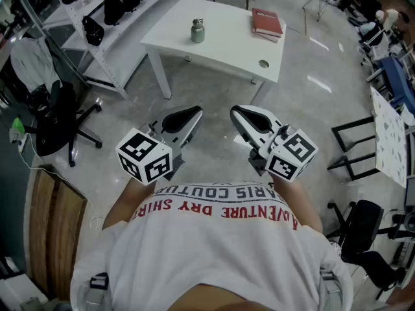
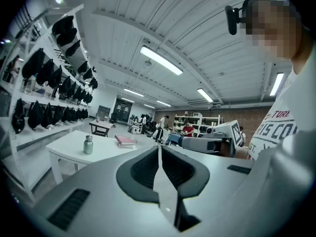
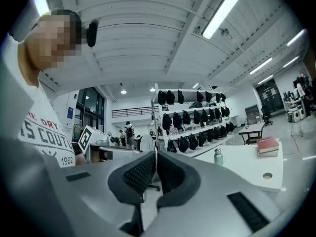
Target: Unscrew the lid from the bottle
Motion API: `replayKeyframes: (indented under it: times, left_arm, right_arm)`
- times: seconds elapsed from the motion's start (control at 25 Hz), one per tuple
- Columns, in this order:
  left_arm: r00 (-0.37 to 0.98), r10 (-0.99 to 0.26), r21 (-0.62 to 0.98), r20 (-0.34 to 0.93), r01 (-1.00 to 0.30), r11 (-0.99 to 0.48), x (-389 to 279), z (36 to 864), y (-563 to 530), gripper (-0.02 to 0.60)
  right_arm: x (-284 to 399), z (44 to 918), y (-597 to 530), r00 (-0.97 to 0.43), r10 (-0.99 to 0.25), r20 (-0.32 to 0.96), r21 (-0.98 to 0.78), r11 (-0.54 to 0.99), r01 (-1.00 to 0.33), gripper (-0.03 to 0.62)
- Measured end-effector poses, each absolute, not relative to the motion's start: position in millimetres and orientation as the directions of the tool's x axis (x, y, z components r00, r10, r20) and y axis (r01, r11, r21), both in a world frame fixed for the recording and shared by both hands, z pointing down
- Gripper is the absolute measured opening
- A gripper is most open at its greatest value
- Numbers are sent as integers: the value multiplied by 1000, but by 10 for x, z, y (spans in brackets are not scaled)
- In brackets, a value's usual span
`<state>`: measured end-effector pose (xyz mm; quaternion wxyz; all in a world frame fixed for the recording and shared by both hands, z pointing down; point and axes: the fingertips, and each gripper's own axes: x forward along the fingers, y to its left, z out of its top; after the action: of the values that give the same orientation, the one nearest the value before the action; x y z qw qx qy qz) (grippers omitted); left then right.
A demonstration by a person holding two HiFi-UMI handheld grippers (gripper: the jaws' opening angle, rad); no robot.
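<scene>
We count one bottle (image 1: pixel 197 30), lid on, standing on the far white table (image 1: pixel 220 47), left of two stacked books (image 1: pixel 266 23), the lower one mostly hidden. There are two grippers near the person's shirt (image 1: pixel 214 238), well apart from the bottle: the left gripper (image 1: pixel 193 114) and the right gripper (image 1: pixel 238 113). The fingers of each are pressed together on nothing. The lid's detail is too small to make out.

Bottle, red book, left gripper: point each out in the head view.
bottle (image 1: pixel 198 31), head view, middle of its body.
red book (image 1: pixel 266 22), head view, centre of its cover.
left gripper (image 1: pixel 196 113), head view, tips of its shut jaws.
</scene>
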<state>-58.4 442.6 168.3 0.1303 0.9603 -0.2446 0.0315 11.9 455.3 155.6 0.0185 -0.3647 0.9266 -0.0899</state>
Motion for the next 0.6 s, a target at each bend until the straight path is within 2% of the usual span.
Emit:
replayKeyframes:
  times: [0.36, 0.4, 0.44, 0.48, 0.56, 0.6]
  left_arm:
    - [865, -479, 208, 150, -501, -840, -675, 1786, 4341, 44]
    - [864, -481, 203, 150, -503, -840, -698, 1791, 4339, 46]
    - [864, -480, 198, 151, -503, -842, -725, 1798, 4338, 55]
    - [865, -479, 192, 152, -501, -844, -753, 1808, 4334, 92]
    - [866, -477, 181, 154, -499, -847, -815, 1833, 4316, 176]
    - [866, -477, 182, 153, -499, -847, -851, 1849, 4311, 187]
  right_arm:
    - [227, 1641, 4435, -658, -753, 27, -185, 643, -743, 35]
    - [233, 1654, 4425, -650, -759, 30, -187, 635, -750, 53]
    - [232, 1664, 4418, -645, -763, 33, -188, 629, -754, 116]
    - [227, 1670, 4412, -642, -766, 33, -188, 626, -757, 188]
    - [214, 1678, 4393, -634, -773, 29, -177, 620, -764, 229]
    - [200, 1686, 4387, -631, -775, 28, -169, 619, -767, 242]
